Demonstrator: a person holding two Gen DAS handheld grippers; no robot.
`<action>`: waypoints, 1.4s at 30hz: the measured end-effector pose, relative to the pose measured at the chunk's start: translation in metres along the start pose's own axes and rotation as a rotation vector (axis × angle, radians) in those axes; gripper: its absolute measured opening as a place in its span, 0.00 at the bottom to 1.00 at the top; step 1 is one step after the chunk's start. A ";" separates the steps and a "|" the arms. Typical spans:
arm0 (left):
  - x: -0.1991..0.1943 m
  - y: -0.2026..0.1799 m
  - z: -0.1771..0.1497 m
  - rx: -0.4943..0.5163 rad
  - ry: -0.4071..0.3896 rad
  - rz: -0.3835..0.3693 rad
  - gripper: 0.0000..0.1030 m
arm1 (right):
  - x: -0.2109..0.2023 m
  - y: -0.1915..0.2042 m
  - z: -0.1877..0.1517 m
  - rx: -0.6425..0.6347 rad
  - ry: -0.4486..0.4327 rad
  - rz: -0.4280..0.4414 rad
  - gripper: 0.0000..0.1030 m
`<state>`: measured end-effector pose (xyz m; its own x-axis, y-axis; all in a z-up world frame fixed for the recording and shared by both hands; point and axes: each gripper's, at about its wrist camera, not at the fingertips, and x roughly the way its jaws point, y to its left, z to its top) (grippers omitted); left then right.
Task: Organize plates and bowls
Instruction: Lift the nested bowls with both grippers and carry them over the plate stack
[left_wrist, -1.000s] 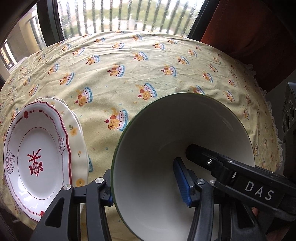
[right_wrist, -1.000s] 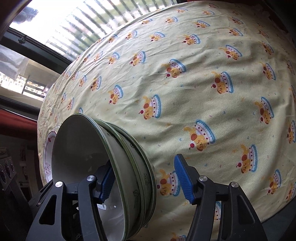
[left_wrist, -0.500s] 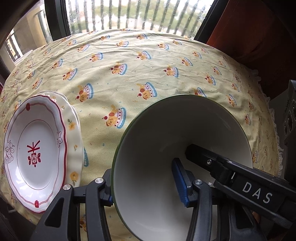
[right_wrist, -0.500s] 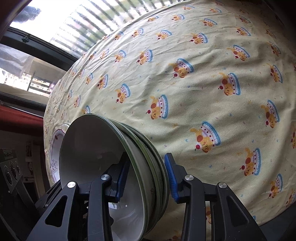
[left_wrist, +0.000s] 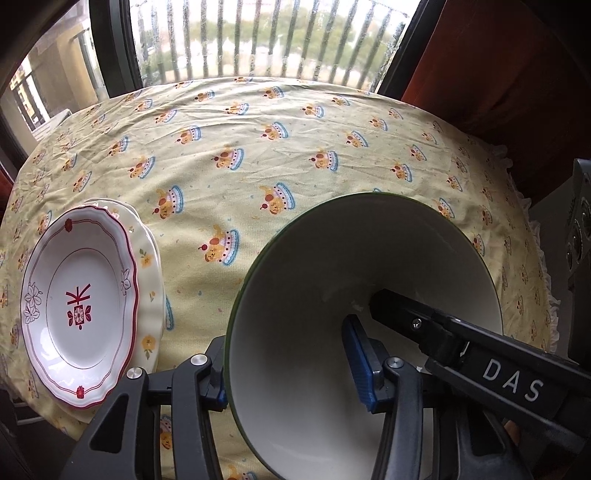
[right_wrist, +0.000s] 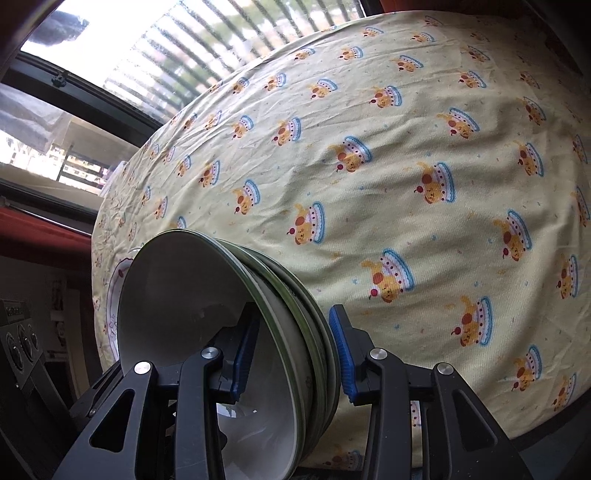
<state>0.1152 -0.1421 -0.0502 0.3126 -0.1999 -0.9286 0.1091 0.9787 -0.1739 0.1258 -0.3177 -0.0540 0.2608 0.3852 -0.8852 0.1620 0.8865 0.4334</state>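
A stack of green-rimmed white bowls (left_wrist: 332, 295) is held between both grippers, above the table near its front edge. My left gripper (left_wrist: 291, 373) is shut on the rim of the bowl stack, one pad inside, one outside. My right gripper (right_wrist: 295, 354) is shut on the rim of the same stack (right_wrist: 207, 302) from the other side; its finger shows inside the bowl in the left wrist view. A red-patterned white plate (left_wrist: 77, 306) lies on a yellow flowered plate (left_wrist: 149, 288) at the table's left front.
The round table wears a yellow cake-print cloth (left_wrist: 258, 147). A barred window (left_wrist: 258, 40) stands behind it. A red curtain (left_wrist: 498, 74) hangs at the back right. A grey device with knobs (left_wrist: 580, 240) stands at the right edge.
The right gripper has closed from open onto the bowl stack's rim. The bowls and both grippers have pulled back a little from the table's far side.
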 end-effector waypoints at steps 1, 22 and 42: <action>-0.004 0.000 0.001 0.002 -0.003 -0.002 0.48 | -0.004 0.002 0.000 -0.003 -0.003 -0.004 0.41; -0.042 0.059 0.002 0.011 -0.052 -0.022 0.41 | -0.017 0.062 -0.029 0.048 -0.093 -0.013 0.42; -0.069 0.169 0.003 -0.002 -0.062 -0.047 0.41 | 0.021 0.172 -0.059 0.024 -0.122 -0.036 0.41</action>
<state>0.1149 0.0370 -0.0149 0.3650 -0.2485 -0.8972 0.1232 0.9681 -0.2181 0.1028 -0.1416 -0.0082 0.3679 0.3184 -0.8737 0.1953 0.8922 0.4073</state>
